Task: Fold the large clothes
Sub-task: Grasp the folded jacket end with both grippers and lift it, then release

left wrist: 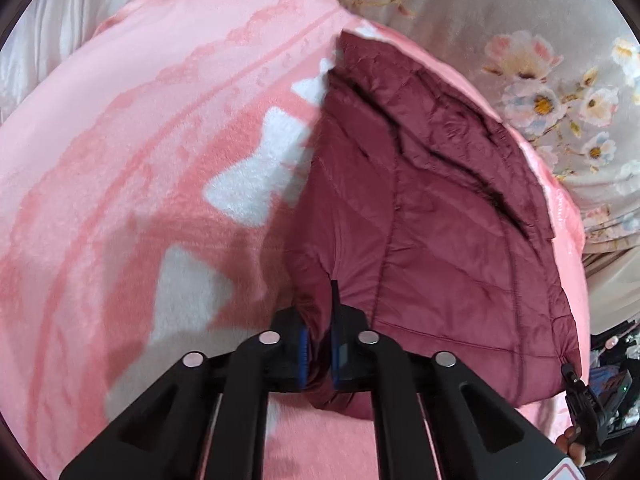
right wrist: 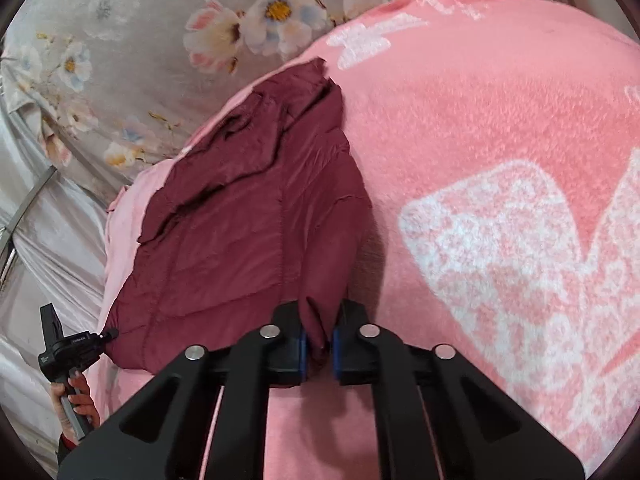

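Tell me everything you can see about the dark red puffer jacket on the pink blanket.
The dark red quilted puffer jacket looks like smooth, slightly shiny padded fabric with stitched channels. It lies mostly flat, partly folded, with a darker layered edge running along its far side, on the pink fleece blanket with white patterns, near the blanket's edge. The left gripper and the right gripper each pinch a bunched fold of its near edge between their fingers. A small black toggle hangs at one hem corner.

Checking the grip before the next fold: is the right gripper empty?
No, the right gripper is shut on a bunched edge of the maroon jacket, which fills the gap between its blue pads.
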